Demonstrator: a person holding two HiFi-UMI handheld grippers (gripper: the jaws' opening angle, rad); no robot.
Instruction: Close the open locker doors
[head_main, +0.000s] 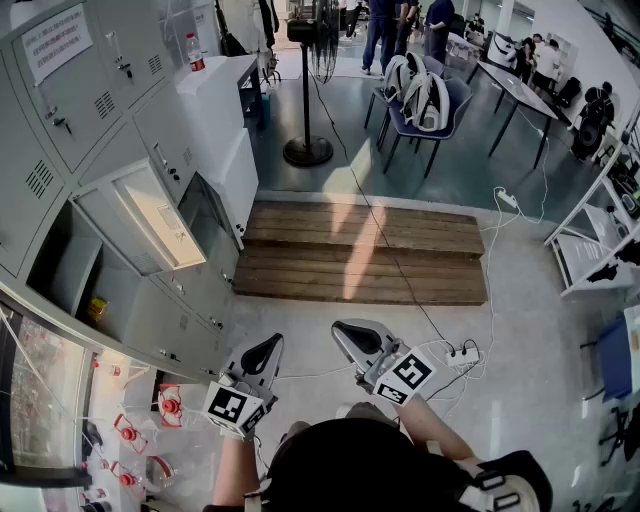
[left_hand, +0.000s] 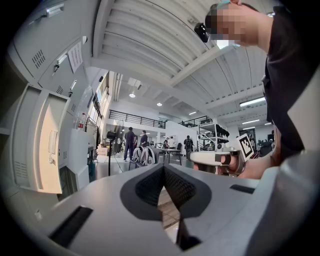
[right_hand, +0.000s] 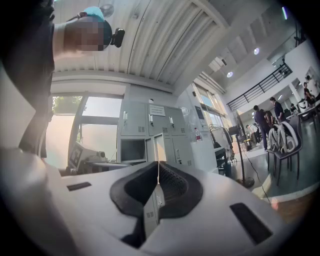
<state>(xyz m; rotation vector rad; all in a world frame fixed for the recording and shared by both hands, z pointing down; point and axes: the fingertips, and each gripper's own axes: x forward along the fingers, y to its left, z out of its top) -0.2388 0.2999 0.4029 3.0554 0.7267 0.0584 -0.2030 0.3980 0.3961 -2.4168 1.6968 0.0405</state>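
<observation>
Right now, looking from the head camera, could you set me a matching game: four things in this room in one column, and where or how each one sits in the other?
Things:
1. locker door
2. wooden pallet
3. pedestal fan
4. bottle

Places or states:
A. on top of the white cabinet
B. lying flat on the floor
C. swung wide open
D. standing upright on a round base

Pairs: 1-C, 2-B, 3-D, 4-A
</observation>
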